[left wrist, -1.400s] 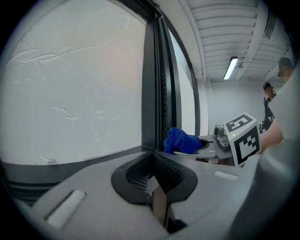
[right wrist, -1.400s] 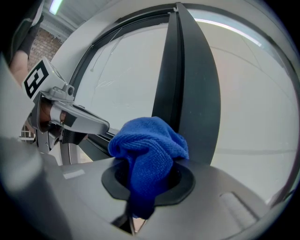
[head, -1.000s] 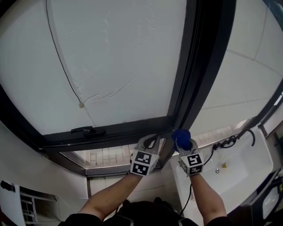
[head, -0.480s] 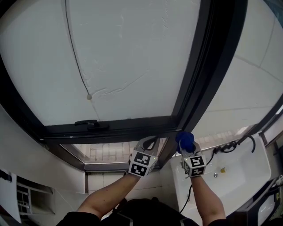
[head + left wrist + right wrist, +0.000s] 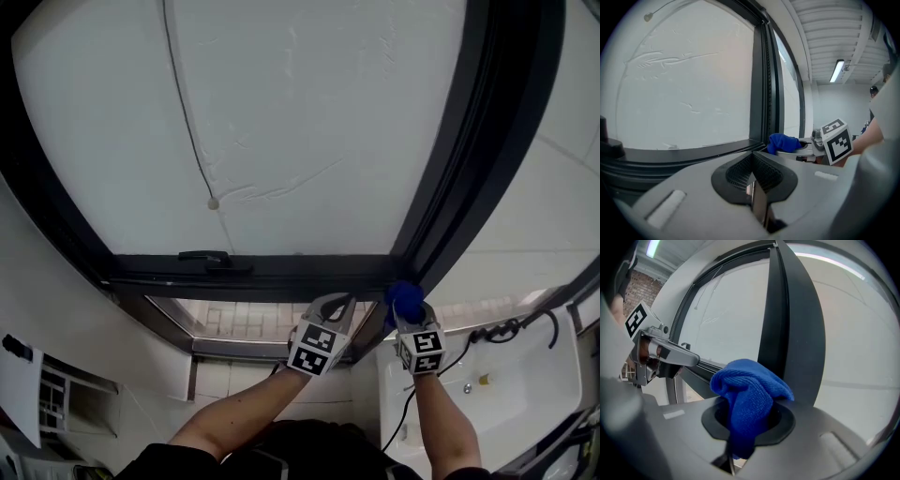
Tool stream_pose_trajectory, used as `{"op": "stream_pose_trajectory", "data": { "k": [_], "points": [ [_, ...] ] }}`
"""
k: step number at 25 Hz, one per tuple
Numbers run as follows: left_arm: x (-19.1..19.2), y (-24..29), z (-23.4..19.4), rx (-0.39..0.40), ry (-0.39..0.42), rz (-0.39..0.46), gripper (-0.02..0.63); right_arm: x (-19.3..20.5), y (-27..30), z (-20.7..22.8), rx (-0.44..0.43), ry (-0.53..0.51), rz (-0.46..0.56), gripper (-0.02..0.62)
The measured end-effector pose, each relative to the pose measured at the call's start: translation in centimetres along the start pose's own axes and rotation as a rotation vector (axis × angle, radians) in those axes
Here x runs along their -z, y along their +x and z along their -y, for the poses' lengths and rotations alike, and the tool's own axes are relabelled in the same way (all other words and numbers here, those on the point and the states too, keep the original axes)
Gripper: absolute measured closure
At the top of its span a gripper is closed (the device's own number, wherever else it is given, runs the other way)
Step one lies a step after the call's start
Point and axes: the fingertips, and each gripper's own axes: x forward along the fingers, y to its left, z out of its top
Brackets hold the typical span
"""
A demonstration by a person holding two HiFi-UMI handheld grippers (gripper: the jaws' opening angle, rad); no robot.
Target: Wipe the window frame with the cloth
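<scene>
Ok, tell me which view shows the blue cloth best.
The right gripper view: the cloth fills the centre, weave visible, pinched in the right hand-held gripper. The left gripper view shows it as a small blue bunch by the window frame; the head view, only a blue dab at that gripper's tip.

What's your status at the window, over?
Right gripper shut on blue cloth, at window frame's lower corner. Left gripper shut, empty, alongside. Handle sits further left on rail.

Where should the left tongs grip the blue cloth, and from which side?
Probably the bunched top of the blue cloth, which stands free above the shut right tongs. Come from its left, as the window frame stands behind it.
</scene>
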Motion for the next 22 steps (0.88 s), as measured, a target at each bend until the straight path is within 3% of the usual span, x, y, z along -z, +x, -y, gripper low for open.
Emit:
{"op": "stream_pose_trajectory", "data": {
  "k": [11,22],
  "points": [
    [2.4,-0.2,-2.5,-0.072,-0.02,-0.043,0.614,0.0,1.1,-0.3,-0.039,-0.017,0.022,0.532],
    [2.4,-2.8,-3.6,-0.136,-0.026,-0.04,0.614,-0.1,2.1,-2.4,-0.099,0.001,0.018,0.532]
  ]
}}
